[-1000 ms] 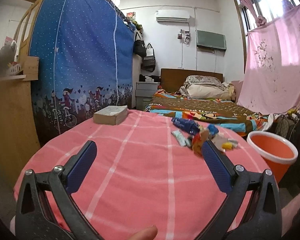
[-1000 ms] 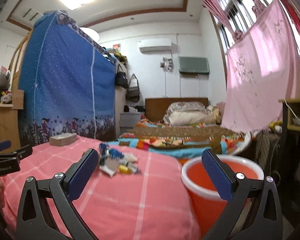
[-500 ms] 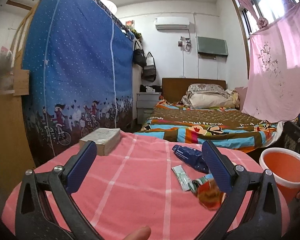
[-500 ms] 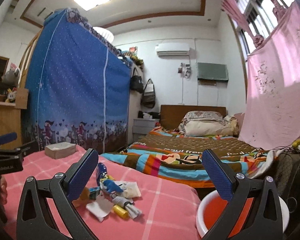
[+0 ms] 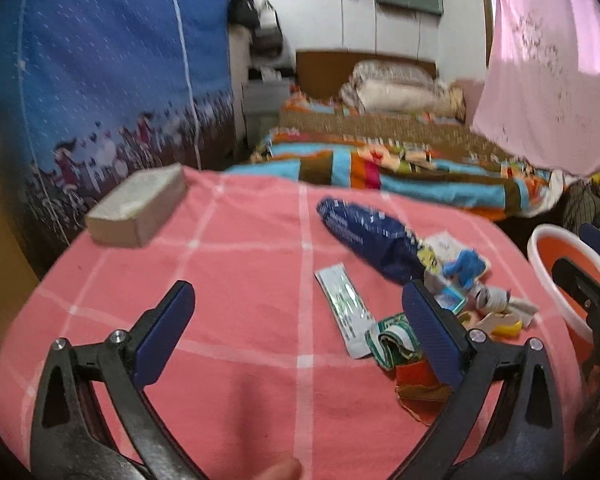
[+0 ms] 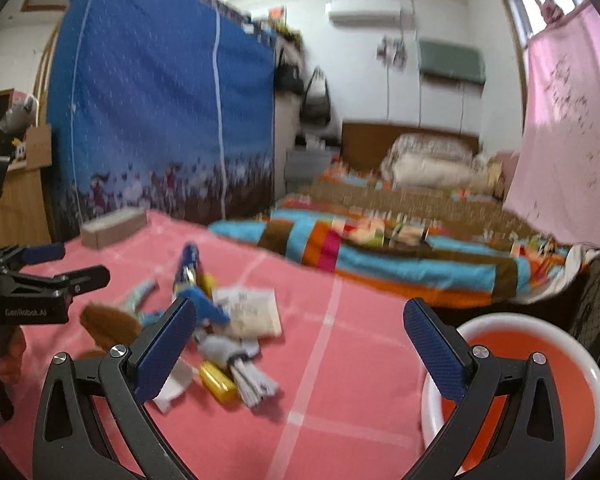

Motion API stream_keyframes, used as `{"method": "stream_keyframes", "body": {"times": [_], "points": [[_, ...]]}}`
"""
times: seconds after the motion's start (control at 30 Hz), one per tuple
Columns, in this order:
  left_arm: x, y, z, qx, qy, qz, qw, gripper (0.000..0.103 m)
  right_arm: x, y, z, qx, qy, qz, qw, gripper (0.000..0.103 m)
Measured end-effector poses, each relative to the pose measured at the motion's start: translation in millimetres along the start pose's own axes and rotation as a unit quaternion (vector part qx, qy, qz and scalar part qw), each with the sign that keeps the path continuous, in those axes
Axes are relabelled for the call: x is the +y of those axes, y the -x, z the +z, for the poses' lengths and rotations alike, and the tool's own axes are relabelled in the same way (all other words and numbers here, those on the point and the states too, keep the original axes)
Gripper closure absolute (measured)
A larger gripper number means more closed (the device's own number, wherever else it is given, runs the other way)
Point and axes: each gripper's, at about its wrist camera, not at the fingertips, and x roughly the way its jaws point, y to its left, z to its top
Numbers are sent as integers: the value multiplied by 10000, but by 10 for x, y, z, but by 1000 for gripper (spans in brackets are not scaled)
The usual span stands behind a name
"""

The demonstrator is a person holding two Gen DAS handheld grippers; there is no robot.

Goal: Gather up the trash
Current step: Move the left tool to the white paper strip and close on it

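1. Now that both cameras have dipped from the half-second-old framing, in which the back wall and ceiling filled most of each view, the pink checked worktop [image 5: 236,320] fills the lower half of each picture and the litter sits much closer to the lenses; I judge that both grippers are closing in for a first pick, with nothing yet lifted.
2. Left gripper [image 5: 298,330]: jaws spread wide, holding nothing, poised over the worktop with the trash pile [image 5: 428,292] at about 2 o'clock of its gap.
3. Right gripper [image 6: 300,344]: also wide apart and empty; the pile [image 6: 220,332] lies at 9 to 10 o'clock, partly behind its left finger, and the bin at 4 o'clock.
4. Count, left view:
   - one dark blue snack bag [image 5: 370,236];
   - one long pale sachet [image 5: 344,308];
   - one green-and-white wrapper [image 5: 392,340];
   - one red-orange wrapper [image 5: 418,386];
   - one white packet [image 5: 446,244];
   - one crumpled blue scrap [image 5: 466,266];
   - one yellow piece [image 5: 508,326];
   - the smaller grey and white bits are too blurred to number.
5. One orange bin with a white rim [image 5: 540,268] stands off the worktop's edge at 3 o'clock, and no litter shows in the part of it that is visible.
6. One grey box [image 5: 138,210] rests apart from the pile at 10 o'clock.
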Motion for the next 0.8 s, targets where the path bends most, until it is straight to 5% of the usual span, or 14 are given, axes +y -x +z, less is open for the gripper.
{"method": "stream_keyframes", "body": {"times": [0.13, 0.4, 0.67, 0.8], "points": [[1, -130, 21, 323, 161, -173, 9992, 11, -9, -117, -39, 366, -10, 130, 9992, 3], [58, -278, 75, 710, 694, -598, 9933, 39, 59, -286, -120, 901, 109, 541, 9944, 39], [177, -343, -8, 1008, 1152, -871, 9844, 48, 107, -340, -203, 1220, 157, 850, 9888, 45], [160, -335, 13, 1064, 953, -730, 9870, 55, 111, -370, -192, 1262, 125, 876, 9881, 46]]}}
